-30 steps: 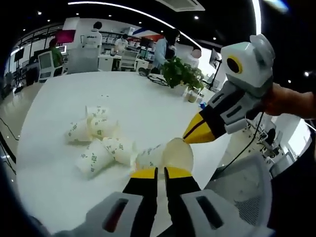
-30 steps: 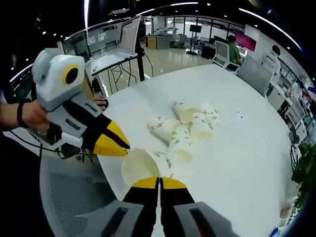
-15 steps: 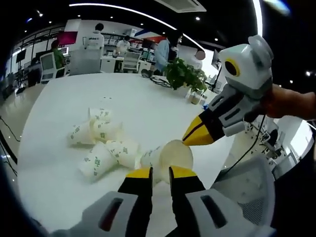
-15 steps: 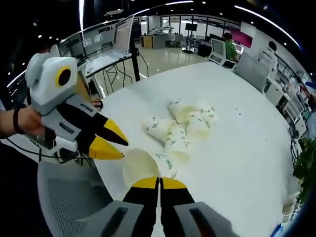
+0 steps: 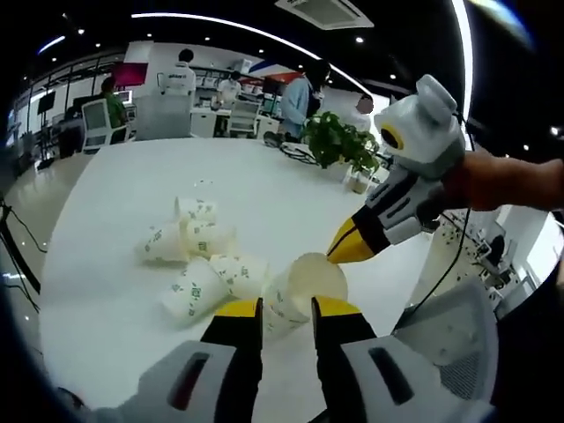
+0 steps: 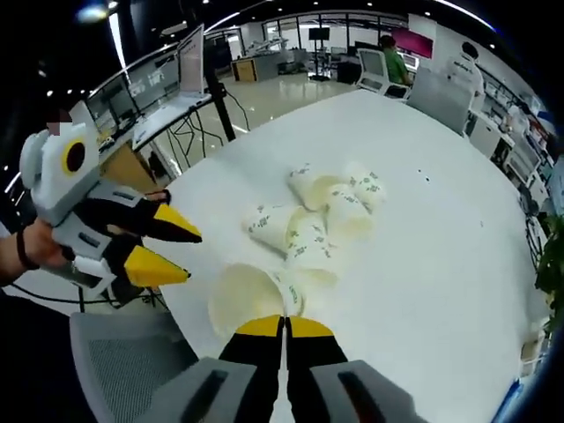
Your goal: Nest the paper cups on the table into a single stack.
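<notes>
My right gripper [image 6: 284,321] pinched the cup's [image 6: 249,298] rim, my left gripper [image 6: 174,256] (jaws spread) beside it, other cups [image 6: 322,216] beyond.

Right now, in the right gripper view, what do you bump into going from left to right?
Left tongs → paper cup lying on its side pinched by the right tongs → heap of paper cups → potted plant.
</notes>
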Motion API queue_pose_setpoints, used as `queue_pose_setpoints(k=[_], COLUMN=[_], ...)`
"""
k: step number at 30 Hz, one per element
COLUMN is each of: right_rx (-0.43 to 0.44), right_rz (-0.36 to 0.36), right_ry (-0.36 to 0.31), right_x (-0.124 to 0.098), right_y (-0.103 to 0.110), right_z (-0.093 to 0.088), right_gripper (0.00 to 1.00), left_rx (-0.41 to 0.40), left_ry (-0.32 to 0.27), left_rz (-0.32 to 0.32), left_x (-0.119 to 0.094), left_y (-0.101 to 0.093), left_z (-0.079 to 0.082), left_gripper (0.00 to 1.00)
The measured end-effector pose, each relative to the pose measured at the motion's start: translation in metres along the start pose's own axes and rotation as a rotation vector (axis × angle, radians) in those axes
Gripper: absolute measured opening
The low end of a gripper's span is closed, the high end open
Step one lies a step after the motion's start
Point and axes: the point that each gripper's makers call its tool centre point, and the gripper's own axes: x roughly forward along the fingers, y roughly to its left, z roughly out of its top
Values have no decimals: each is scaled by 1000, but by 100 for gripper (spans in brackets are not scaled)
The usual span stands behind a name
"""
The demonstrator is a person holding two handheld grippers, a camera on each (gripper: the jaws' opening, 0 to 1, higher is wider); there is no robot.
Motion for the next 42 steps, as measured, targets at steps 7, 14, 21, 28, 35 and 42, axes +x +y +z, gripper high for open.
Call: queue_pose_setpoints(k=[7, 14, 21, 28, 35, 42], right_rx=[23, 35, 42, 50, 54, 68], right_rz=[-12, -16, -22, -14, -16, -17], right_ry=[20, 30, 43, 52, 58, 62], right_x=[8, 16, 24, 33, 37, 43], right_y=[-7, -10, -10, -10, -13, -17], right_z=[-2, -3, -8, -9, -11, -13], right_gripper=[0, 0, 0, 0, 0, 0], left_rx=[-15, -34, -46, -46, -46, -47], left_ry=[4, 7, 13, 23, 29, 34], left_rz=[20, 34, 51, 61, 65, 65], left_x=[-7, -11, -14, -17, -19, -19], left_y=[6, 13, 20, 23, 33, 36], left_z=[-6, -14, -21, -26, -27, -28], left_gripper=[24, 24, 24, 24, 24, 24])
